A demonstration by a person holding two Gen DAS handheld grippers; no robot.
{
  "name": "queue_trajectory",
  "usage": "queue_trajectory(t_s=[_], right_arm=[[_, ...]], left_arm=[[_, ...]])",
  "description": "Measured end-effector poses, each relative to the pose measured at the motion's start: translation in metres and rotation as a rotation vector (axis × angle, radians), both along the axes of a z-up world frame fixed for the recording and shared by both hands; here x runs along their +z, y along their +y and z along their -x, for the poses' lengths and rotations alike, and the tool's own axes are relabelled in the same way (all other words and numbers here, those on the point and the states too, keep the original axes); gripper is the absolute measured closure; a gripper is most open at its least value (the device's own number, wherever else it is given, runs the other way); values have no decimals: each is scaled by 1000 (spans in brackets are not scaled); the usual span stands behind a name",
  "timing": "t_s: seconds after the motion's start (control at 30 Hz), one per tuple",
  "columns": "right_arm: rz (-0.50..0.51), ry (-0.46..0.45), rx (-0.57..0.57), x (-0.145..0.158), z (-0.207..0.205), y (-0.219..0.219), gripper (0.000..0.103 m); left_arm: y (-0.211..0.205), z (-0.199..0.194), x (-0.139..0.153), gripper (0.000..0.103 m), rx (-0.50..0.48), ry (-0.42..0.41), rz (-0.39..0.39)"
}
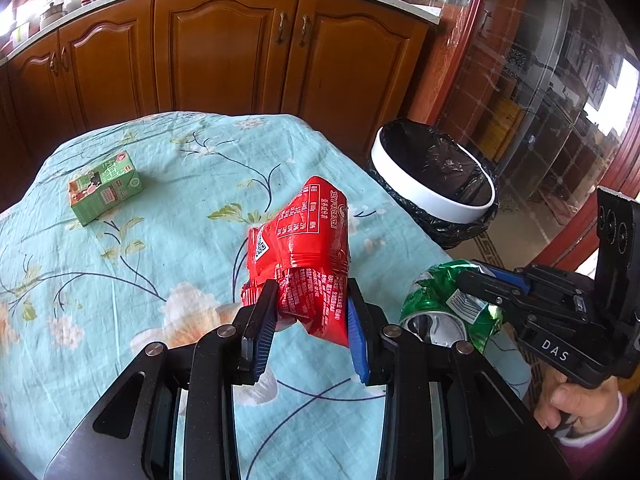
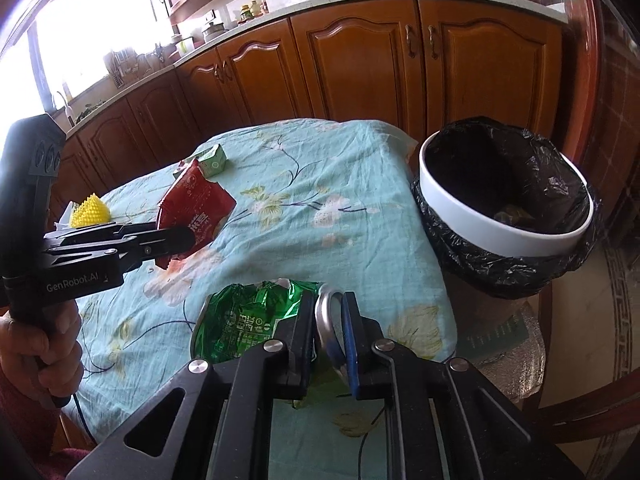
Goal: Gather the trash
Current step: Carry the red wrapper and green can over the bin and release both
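My left gripper (image 1: 312, 312) is shut on a crumpled red snack bag (image 1: 308, 232) and holds it above the table; the bag also shows in the right wrist view (image 2: 192, 204). My right gripper (image 2: 328, 316) is shut on a crushed green can (image 2: 248, 320), held near the table's right edge; the can also shows in the left wrist view (image 1: 444, 304). A green drink carton (image 1: 105, 187) lies at the table's far left. A white bin (image 1: 404, 176) with a black liner stands on the floor right of the table, also in the right wrist view (image 2: 480, 220).
The table wears a light blue floral cloth (image 1: 180, 264). A yellow spiky ball (image 2: 90, 211) sits at its left side. Wooden cabinets (image 1: 224, 52) run behind the table. A glass-fronted cupboard (image 1: 552, 100) stands to the right of the bin.
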State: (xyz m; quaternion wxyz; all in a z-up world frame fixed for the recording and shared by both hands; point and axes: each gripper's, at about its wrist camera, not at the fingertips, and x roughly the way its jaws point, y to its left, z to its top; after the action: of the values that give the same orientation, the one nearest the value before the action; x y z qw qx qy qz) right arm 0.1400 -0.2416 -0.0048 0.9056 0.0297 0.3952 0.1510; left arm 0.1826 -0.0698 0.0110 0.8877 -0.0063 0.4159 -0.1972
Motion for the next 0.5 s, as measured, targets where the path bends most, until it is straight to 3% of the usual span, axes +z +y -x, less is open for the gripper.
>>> queue_trajectory(t_s=[0.5], right_arm=[[-61, -90, -165, 30, -14, -71, 90]], left_arm=[[-60, -16, 17, 72, -97, -36, -25]])
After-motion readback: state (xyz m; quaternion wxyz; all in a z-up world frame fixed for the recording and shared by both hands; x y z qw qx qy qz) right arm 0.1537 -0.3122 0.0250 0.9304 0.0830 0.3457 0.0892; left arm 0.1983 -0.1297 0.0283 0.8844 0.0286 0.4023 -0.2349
